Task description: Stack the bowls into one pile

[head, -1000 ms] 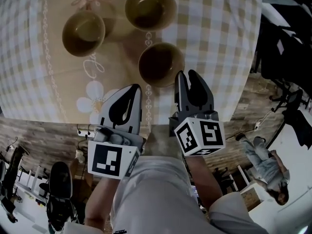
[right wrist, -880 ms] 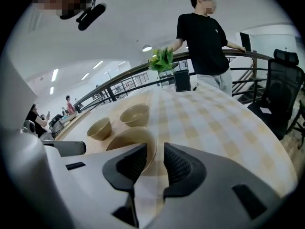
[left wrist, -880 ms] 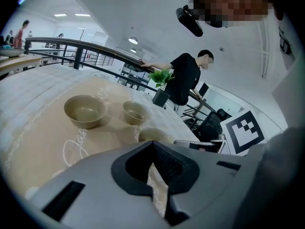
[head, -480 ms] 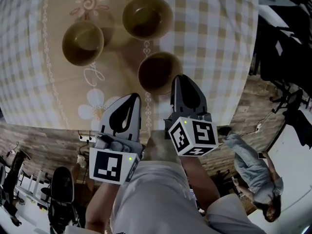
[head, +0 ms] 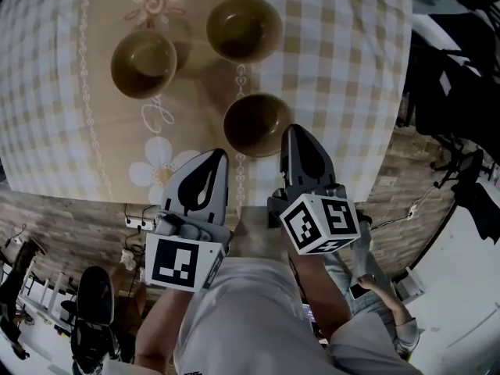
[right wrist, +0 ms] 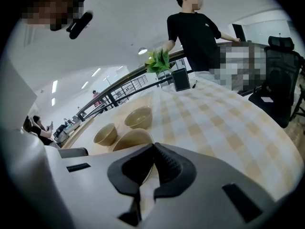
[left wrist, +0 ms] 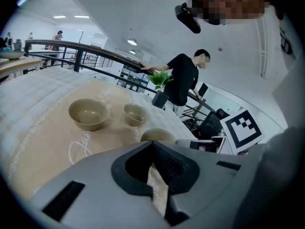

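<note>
Three tan bowls stand apart on the checked tablecloth [head: 344, 45]. The left bowl [head: 144, 62] and the far bowl [head: 244, 28] sit further in, and the near bowl [head: 258, 123] is closest to the table's edge. My right gripper [head: 298, 133] is shut and empty, its tip just right of the near bowl's rim. The same bowl [right wrist: 132, 138] shows right behind the right gripper [right wrist: 153, 147]. My left gripper [head: 212, 158] is shut and empty too, hovering over the table edge to the left of the near bowl [left wrist: 158, 135].
A beige runner [head: 101, 143] with flower prints lies under the bowls. The table's near edge [head: 94, 187] is just below the grippers. Across the table a person in black [right wrist: 196, 30] stands by a potted plant [left wrist: 160, 82] and a railing [left wrist: 71, 46].
The right gripper's jaw tips showed a small gap a second ago and now meet. Both grippers and the bowls have shifted only slightly in view.
</note>
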Demonstrator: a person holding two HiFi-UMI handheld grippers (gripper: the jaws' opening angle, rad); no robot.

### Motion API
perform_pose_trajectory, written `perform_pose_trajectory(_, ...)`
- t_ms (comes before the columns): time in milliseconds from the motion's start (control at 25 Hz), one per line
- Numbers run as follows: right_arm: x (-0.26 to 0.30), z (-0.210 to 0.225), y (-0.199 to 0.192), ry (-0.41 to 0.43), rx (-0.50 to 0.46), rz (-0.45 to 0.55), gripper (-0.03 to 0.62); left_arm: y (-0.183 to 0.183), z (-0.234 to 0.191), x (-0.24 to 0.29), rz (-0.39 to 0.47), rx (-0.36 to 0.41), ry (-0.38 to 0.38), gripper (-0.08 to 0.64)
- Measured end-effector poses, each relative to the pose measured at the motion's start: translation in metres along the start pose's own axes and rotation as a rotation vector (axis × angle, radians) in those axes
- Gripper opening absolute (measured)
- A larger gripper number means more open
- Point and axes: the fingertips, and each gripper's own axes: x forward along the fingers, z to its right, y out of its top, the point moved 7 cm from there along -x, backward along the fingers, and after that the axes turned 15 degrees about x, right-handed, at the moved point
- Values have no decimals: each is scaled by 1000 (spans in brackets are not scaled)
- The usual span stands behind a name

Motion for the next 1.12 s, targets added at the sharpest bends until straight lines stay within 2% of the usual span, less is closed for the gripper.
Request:
perform_pose_trajectory(760, -28, -35, 18, 46, -61, 2, 38, 32, -9, -32, 32, 18, -2, 18)
perform_pose_trajectory(1120, -30, -60, 44, 39, -85, 48, 38, 59, -21, -40, 44, 50, -14, 18)
